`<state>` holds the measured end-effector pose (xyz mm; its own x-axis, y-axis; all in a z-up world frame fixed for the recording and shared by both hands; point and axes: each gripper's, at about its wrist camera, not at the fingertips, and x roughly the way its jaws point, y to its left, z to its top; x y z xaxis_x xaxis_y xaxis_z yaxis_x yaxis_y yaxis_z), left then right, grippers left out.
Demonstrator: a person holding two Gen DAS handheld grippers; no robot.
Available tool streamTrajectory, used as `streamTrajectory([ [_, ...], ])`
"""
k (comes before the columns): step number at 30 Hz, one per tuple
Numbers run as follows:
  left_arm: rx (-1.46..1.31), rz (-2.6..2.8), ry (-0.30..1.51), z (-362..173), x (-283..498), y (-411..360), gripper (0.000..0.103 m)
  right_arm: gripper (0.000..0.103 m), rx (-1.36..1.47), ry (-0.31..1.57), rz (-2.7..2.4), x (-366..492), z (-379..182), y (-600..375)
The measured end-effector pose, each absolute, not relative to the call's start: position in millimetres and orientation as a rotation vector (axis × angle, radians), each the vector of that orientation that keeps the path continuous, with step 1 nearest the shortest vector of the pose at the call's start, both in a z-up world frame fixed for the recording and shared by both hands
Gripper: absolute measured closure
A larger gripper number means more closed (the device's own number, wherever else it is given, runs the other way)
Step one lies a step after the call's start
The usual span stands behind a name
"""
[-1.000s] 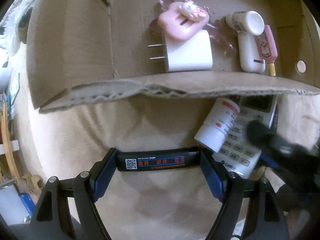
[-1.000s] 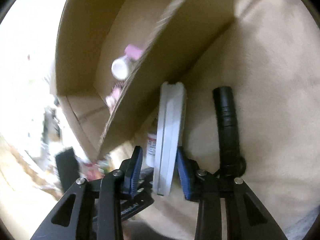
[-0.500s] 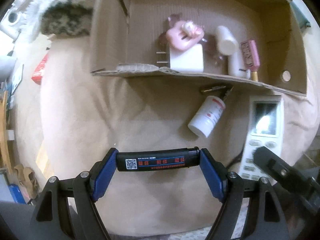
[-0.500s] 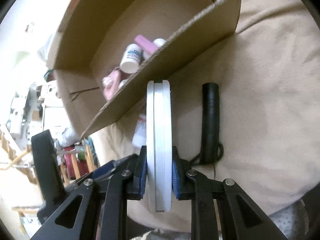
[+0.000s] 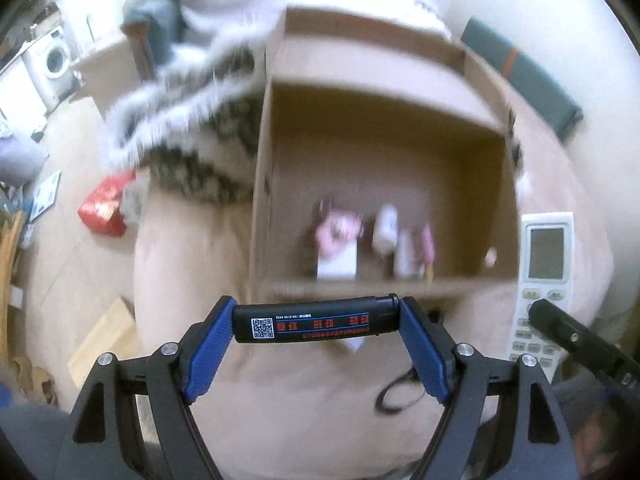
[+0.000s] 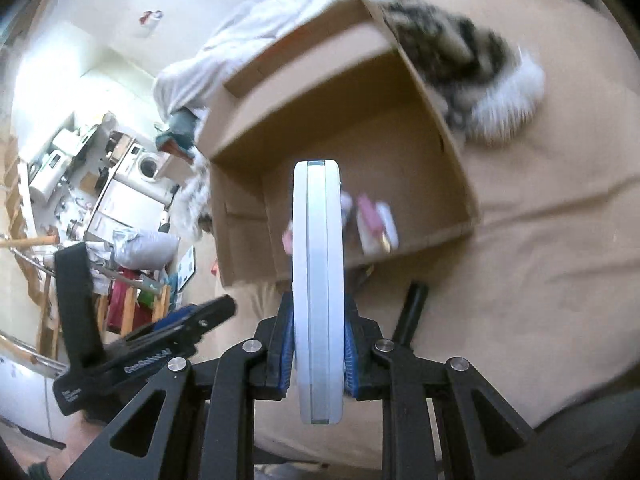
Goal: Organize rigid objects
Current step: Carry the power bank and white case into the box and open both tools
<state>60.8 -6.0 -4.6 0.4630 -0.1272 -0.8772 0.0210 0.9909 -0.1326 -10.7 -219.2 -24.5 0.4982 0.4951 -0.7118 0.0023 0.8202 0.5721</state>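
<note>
My left gripper (image 5: 316, 324) is shut on a black lighter (image 5: 316, 319) held crosswise, lifted above the beige bed in front of the cardboard box (image 5: 384, 284). My right gripper (image 6: 318, 344) is shut on the white remote control (image 6: 318, 280), held edge-on and raised before the box (image 6: 440, 128); the remote also shows in the left wrist view (image 5: 544, 276). Inside the box lie a white charger (image 5: 338, 262) with a pink case, a white bottle (image 5: 386, 226) and a pink item (image 5: 427, 242).
A black cylinder (image 6: 412, 308) lies on the bed (image 6: 560, 260) right of the remote. A furry striped blanket (image 5: 192, 136) drapes left of the box. A red packet (image 5: 106, 208) lies on the floor. A dark book (image 5: 524, 76) sits behind the box.
Both grippers have risen and pulled back from the box with their objects. The right gripper closed on the remote and lifted it off the bed. The box now appears farther away.
</note>
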Motion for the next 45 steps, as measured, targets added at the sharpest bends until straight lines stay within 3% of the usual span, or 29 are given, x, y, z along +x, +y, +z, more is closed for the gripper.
streamTrajectory([
  [8, -0.103, -0.057, 0.991, 19, 102, -11, 0.024, 0.080, 0.532, 0.961, 0.311, 41, -1, -232],
  [17, -0.097, -0.057, 1.028, -27, 146, -16, 0.024, 0.080, 0.519, 1.015, 0.301, 104, -27, -232],
  [24, -0.102, -0.097, 1.047, -55, 148, -22, 0.024, 0.080, 0.484, 1.120, 0.250, 113, -64, -222],
  [45, -0.043, -0.054, 1.122, -81, 158, -39, 0.024, 0.080, 0.349, 1.247, 0.130, 126, -98, -202],
])
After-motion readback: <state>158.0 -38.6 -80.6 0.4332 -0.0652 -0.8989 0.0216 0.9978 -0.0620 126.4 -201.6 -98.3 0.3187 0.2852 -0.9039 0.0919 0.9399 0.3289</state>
